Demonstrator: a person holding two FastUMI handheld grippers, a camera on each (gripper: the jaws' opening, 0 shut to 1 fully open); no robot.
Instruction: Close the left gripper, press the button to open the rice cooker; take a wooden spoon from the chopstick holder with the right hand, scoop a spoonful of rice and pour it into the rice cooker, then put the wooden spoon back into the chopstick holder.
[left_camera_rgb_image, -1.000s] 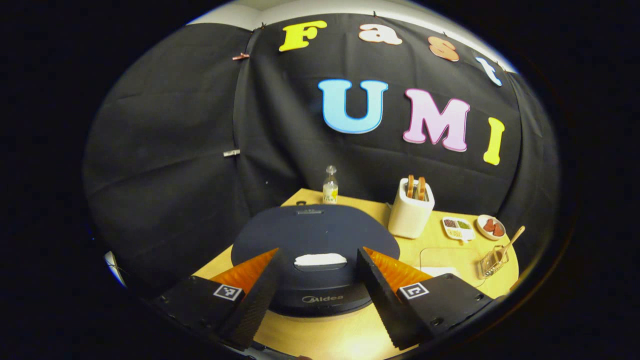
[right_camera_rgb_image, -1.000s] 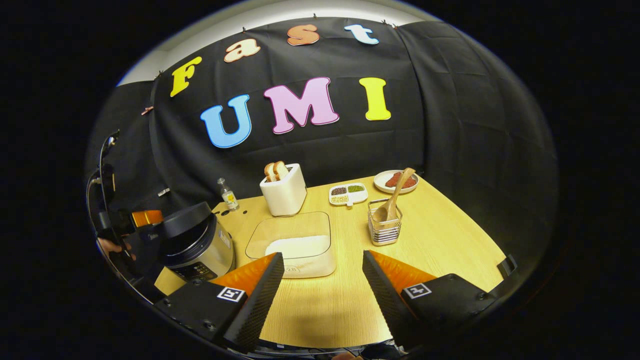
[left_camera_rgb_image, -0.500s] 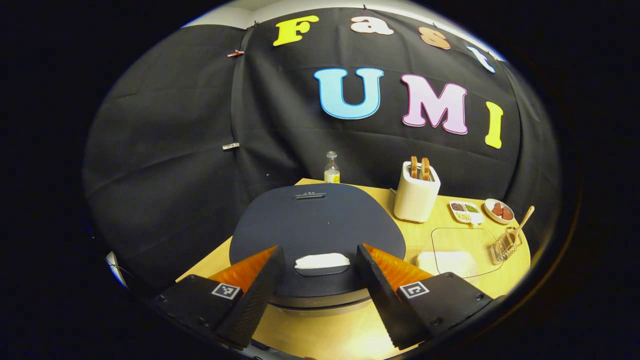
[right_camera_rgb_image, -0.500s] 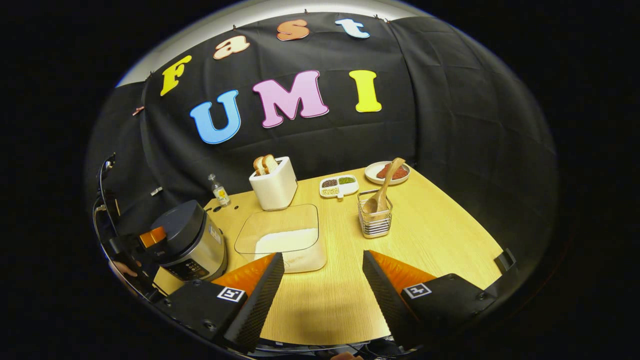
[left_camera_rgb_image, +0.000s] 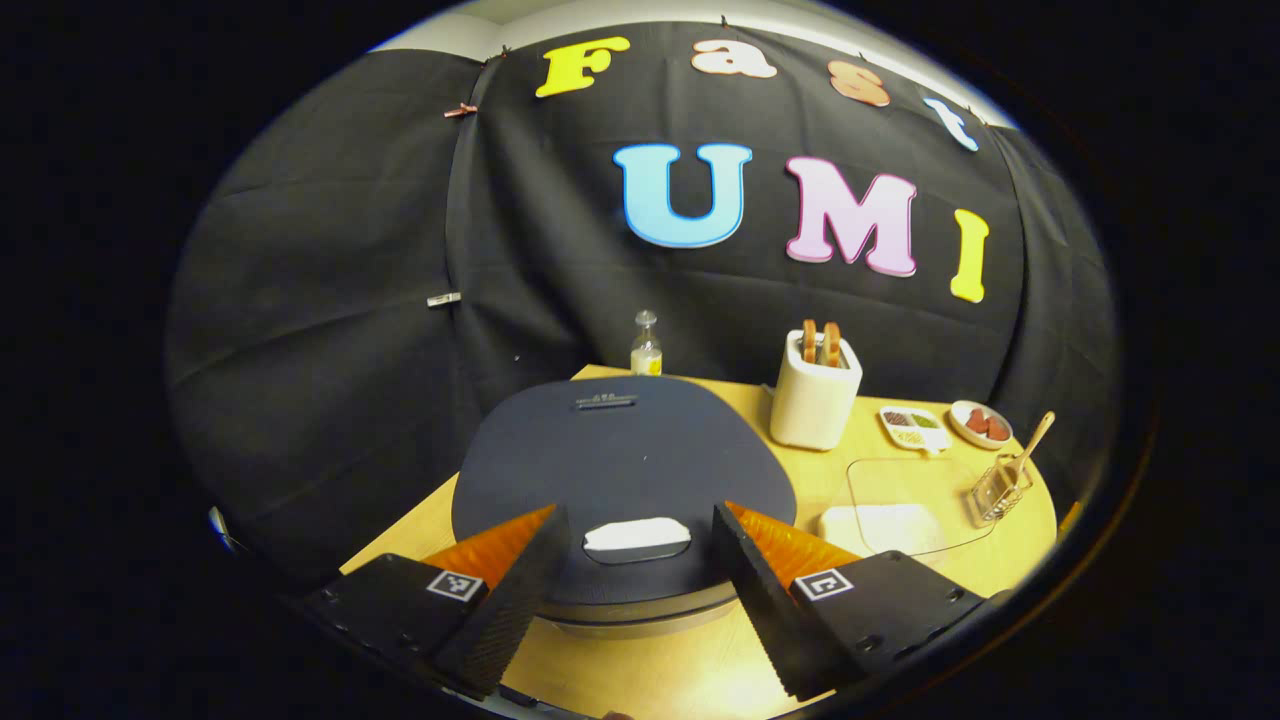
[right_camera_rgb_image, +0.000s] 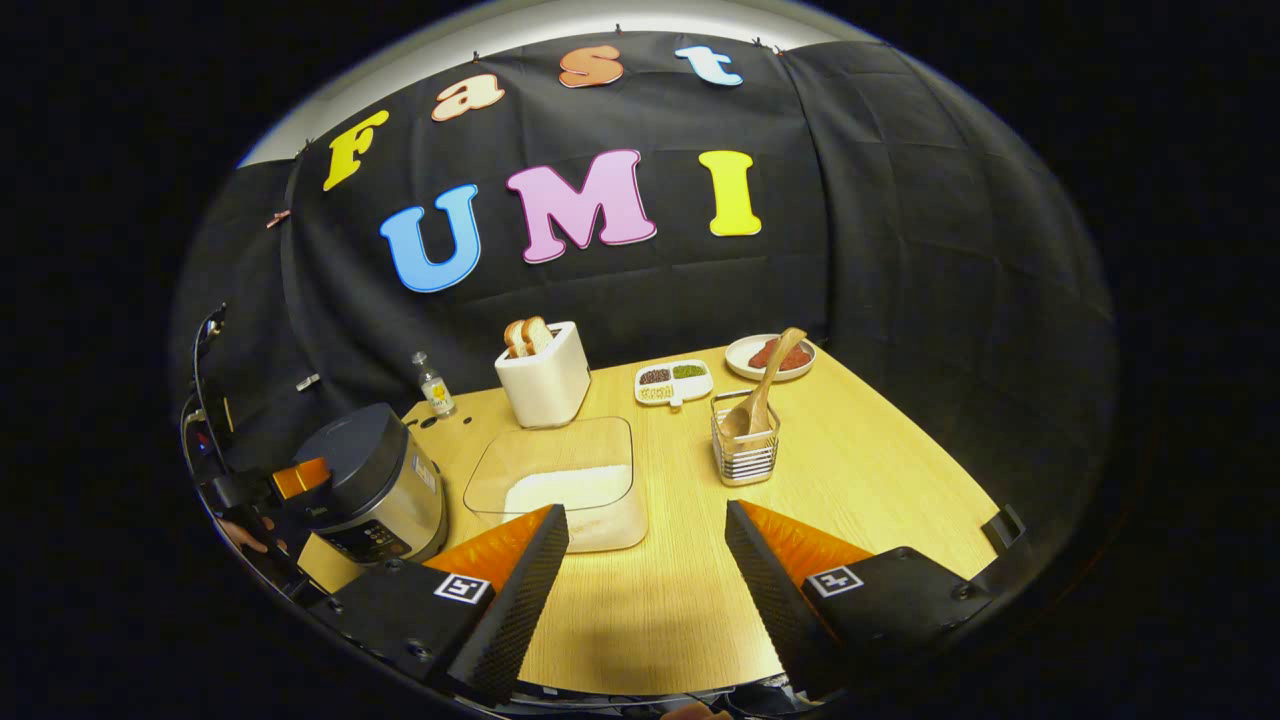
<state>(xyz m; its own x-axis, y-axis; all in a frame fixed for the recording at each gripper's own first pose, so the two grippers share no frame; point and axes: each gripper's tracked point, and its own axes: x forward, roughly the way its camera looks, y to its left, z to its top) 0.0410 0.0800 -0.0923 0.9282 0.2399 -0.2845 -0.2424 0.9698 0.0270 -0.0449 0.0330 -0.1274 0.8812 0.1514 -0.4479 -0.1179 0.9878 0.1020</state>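
The table carries everything within reach of my two hands, and the cooker sits at its left end so my left gripper can work it alone. I hold that gripper low over the front of the closed lid, fingers wide apart and holding nothing, with the pale button lying between them. My judgement is that the fingers must come together first, since a closed tip is what can press the button. In the right gripper view the cooker stands at the near left, with my left gripper over it. The clear rice box sits in the middle of the table, just beside the cooker, which should keep the carry from scoop to pot short. My right gripper hangs above the near edge of the table, fingers spread wide and empty, waiting its turn. The wire holder stands right of the box, well ahead of those fingers. The spoon leans in it bowl down, handle up and tilted away, which leaves the handle free for me to grasp.
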